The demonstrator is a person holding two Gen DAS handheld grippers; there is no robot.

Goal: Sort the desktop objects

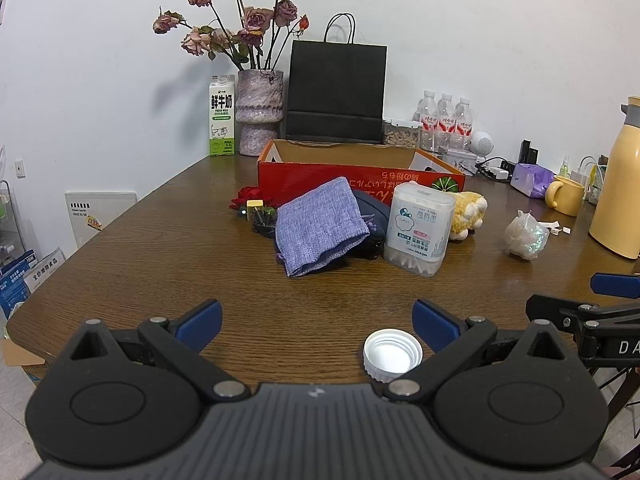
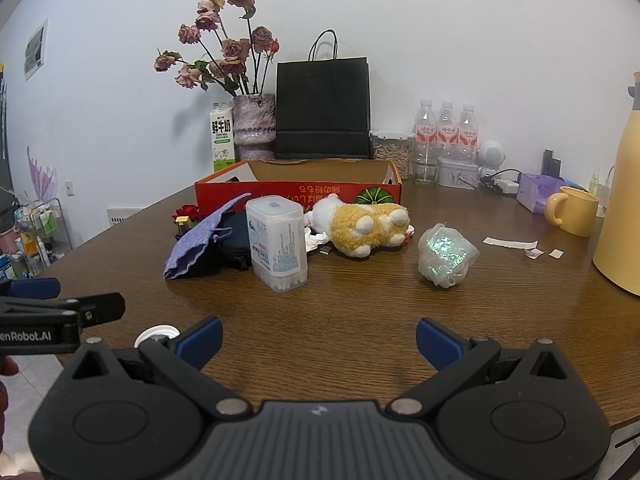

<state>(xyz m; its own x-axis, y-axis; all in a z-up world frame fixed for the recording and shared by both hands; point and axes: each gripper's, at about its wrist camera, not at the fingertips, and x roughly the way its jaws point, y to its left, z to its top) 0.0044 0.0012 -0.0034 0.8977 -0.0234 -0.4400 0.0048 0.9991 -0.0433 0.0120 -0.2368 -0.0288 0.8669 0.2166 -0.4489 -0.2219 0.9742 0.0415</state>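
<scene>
On the brown wood-grain surface (image 1: 160,248), left to right across the 12 o'clock sector of the left wrist view: a small red artificial flower (image 1: 249,194), a folded blue-violet woven cloth pouch (image 1: 320,226) lying on a dark navy zip case (image 1: 374,210), an upright translucent plastic box of cotton swabs (image 1: 418,230), a yellow-and-white plush toy (image 1: 468,210) on its side, and a crumpled clear plastic bag with green glitter (image 1: 526,234) at 2 o'clock. Behind them stands an open red-orange cardboard box (image 1: 360,172); the pouch, swab box and plush toy stand between the claws and this box. At the wall: a green-and-white milk carton (image 1: 222,116), a mottled purple vase of dried roses (image 1: 260,114) and a black paper bag (image 1: 336,92).

A white screw-on bottle cap (image 1: 393,354) lies open side up at 5 o'clock, just beside the right finger of the left claw (image 1: 316,318).

The left claw is level, low over the near edge, fingers spread apart and holding nothing. The right claw (image 2: 318,338) is likewise level, fingers spread apart and holding nothing, with the glitter bag at its 1 o'clock.
</scene>
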